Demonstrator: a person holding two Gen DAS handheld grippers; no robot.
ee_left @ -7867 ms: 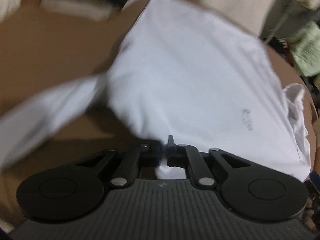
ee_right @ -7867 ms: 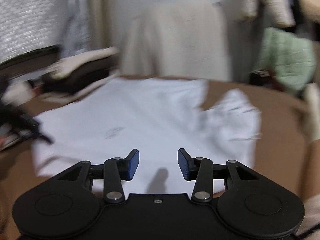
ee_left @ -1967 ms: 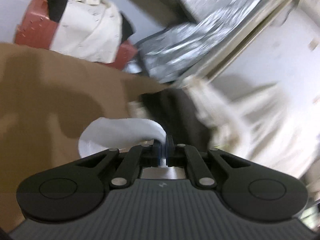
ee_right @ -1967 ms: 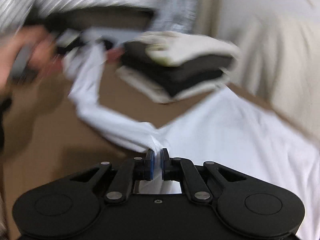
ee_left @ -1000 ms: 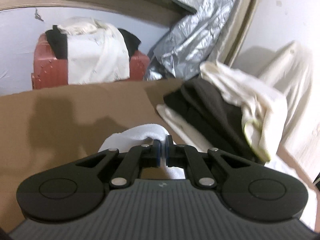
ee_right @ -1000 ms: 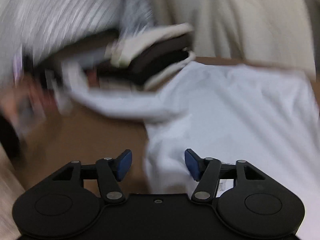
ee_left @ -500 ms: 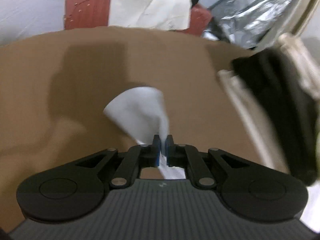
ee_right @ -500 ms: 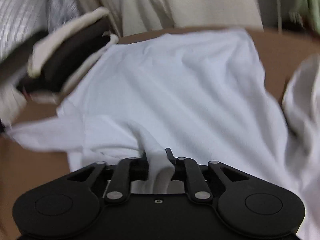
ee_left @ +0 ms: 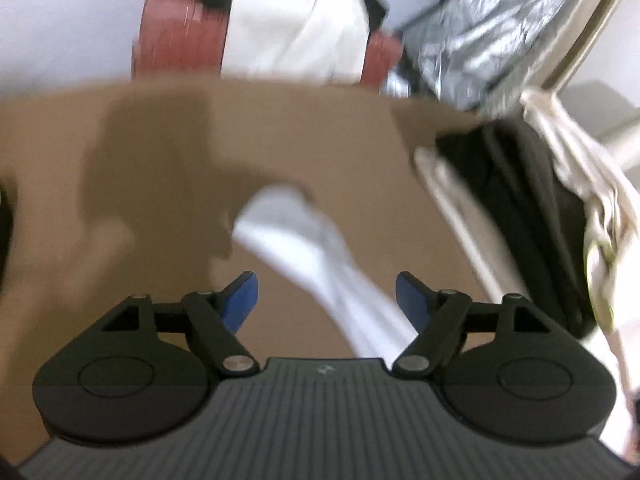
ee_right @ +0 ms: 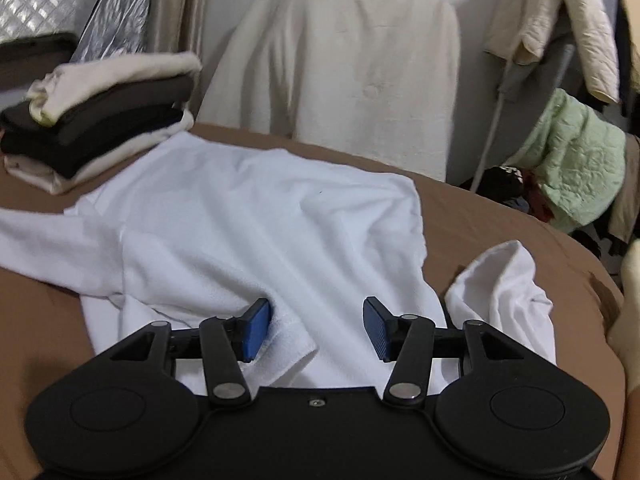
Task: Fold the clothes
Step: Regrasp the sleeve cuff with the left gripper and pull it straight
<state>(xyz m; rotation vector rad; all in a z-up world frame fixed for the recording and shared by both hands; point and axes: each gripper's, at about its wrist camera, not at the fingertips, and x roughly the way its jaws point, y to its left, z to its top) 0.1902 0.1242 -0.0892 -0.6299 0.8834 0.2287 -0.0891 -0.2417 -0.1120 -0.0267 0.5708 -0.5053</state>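
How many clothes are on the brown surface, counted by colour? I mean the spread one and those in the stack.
White: 1, the spread white sweatshirt.
Cream: 2, the top and bottom layers of the folded stack.
Black: 1 dark layer between them; possibly more, the folds are unclear.
Total: 4.

The shirt (ee_right: 260,224) lies spread on the bench (ee_right: 500,224), its body straight ahead of the right claw (ee_right: 316,328) at twelve o'clock. One sleeve (ee_right: 44,248) runs off toward nine o'clock; the other sleeve (ee_right: 504,284) lies bunched at three o'clock, just beside the body. A stack of folded clothes (ee_right: 100,128) sits on the bench at ten o'clock, touching the shirt's far corner. Behind the bench, a draped chair (ee_right: 360,60) stands at twelve o'clock and a quilted jacket (ee_right: 576,164) hangs at two. In the left wrist view, a sleeve end (ee_left: 292,232) lies on the bench between the left claw's (ee_left: 326,296) open jaws, the stack at two o'clock and a suitcase (ee_left: 180,32) beyond the bench at eleven.
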